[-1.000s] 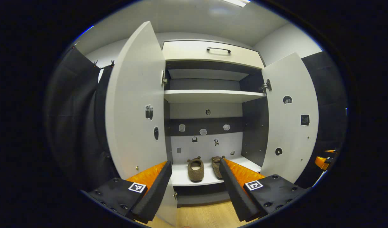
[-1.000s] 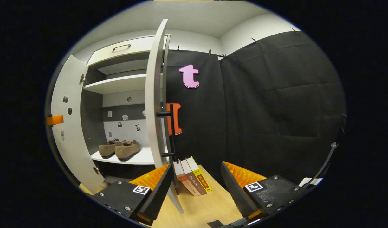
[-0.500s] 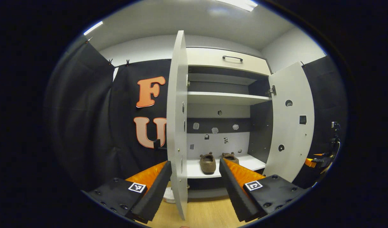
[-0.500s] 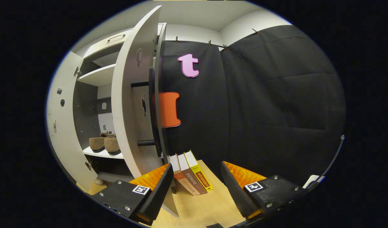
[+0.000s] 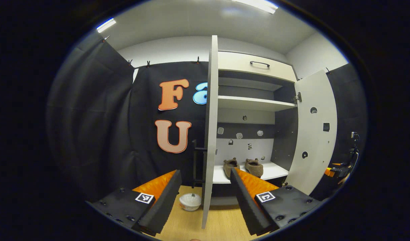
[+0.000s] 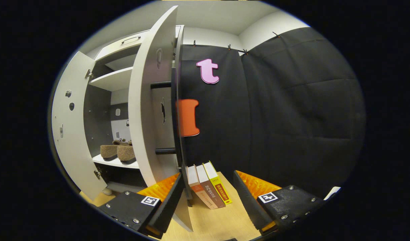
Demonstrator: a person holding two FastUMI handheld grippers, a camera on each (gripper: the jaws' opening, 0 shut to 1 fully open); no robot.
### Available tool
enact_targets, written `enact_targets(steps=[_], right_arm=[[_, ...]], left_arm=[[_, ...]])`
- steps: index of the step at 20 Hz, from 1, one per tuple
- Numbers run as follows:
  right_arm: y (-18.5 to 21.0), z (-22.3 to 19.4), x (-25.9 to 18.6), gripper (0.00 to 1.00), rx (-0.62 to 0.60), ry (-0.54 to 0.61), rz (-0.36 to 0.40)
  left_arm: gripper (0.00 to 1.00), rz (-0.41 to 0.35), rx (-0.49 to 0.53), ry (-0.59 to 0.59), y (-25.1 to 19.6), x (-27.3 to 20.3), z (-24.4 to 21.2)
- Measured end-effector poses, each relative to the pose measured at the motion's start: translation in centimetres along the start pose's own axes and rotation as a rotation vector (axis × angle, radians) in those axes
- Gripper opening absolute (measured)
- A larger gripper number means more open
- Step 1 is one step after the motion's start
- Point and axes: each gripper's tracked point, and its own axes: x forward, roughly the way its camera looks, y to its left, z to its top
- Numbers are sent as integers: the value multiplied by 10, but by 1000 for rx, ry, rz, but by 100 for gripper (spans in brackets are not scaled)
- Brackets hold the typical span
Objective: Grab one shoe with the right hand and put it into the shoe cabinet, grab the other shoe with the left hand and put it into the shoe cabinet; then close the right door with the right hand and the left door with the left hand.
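Observation:
Two brown fuzzy shoes (image 5: 242,166) stand side by side on the bottom shelf (image 5: 275,172) of the white shoe cabinet. Both doors are open. The left door (image 5: 210,117) shows edge-on, straight ahead between the fingers of my open left gripper (image 5: 205,197), with its black handle (image 5: 195,160) on its left side. The right door (image 5: 312,140) stands wide open at the right. In the right gripper view the shoes (image 6: 119,151) sit left of the right door (image 6: 144,117), whose black handle (image 6: 176,117) is just above my open right gripper (image 6: 206,197).
A white bowl (image 5: 190,202) sits on the wooden floor left of the left door. Three books (image 6: 210,189) lean upright on the floor right of the right door. Black cloth walls flank the cabinet, and a drawer with a black handle (image 5: 259,63) tops it.
My left gripper has swung left: the left door went from showing its inner face to edge-on, and the bowl came into view. My right gripper has come closer to the right door's handle.

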Motion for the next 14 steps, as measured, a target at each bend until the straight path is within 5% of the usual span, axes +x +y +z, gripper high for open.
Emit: enact_targets(steps=[7,14], right_arm=[[19,2,-7,91,-5,-1,40],[76,1,-4,91,-39,-3,175]], left_arm=[[96,4,-1,-2,4,-1,3],[94,37,1,-8,12,-4,6]])
